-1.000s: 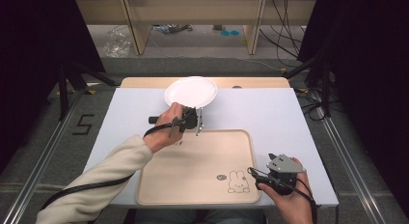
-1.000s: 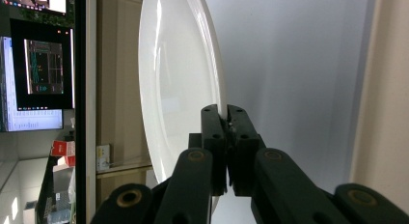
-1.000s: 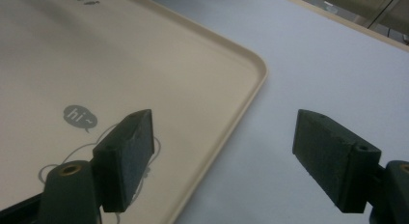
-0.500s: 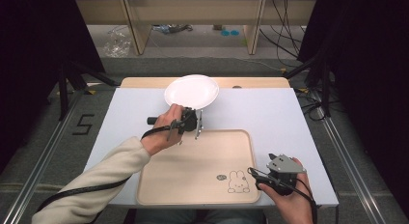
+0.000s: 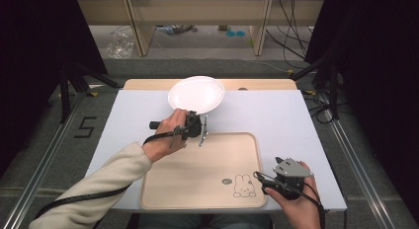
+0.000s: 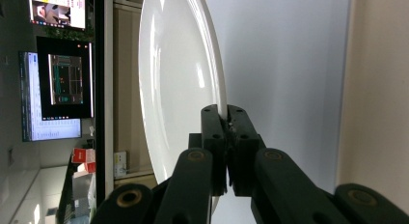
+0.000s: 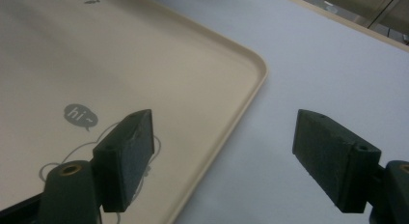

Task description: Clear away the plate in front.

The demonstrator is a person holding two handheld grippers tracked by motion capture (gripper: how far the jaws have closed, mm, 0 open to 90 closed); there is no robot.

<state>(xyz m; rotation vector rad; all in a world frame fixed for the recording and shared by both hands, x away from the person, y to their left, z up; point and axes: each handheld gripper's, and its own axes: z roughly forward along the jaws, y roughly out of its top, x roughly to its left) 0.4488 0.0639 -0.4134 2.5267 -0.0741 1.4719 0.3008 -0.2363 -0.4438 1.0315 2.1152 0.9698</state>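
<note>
A white plate (image 5: 196, 94) sits at the far middle of the table, part of it over the wooden strip behind the white mat. My left gripper (image 5: 194, 116) is shut on its near rim; in the left gripper view the black jaws (image 6: 226, 120) pinch the thin edge of the plate (image 6: 178, 79). A beige tray (image 5: 197, 174) with a rabbit drawing (image 5: 242, 184) lies at the front. My right gripper (image 5: 264, 182) stands open at the tray's front right, its jaws (image 7: 226, 151) straddling the tray's rim (image 7: 231, 113) and holding nothing.
The white mat (image 5: 276, 120) covers the table, with a wooden strip (image 5: 262, 84) along the far edge. Metal rails run down both sides of the floor. Dark curtains and stands flank the table. Monitors (image 6: 60, 79) show in the left gripper view.
</note>
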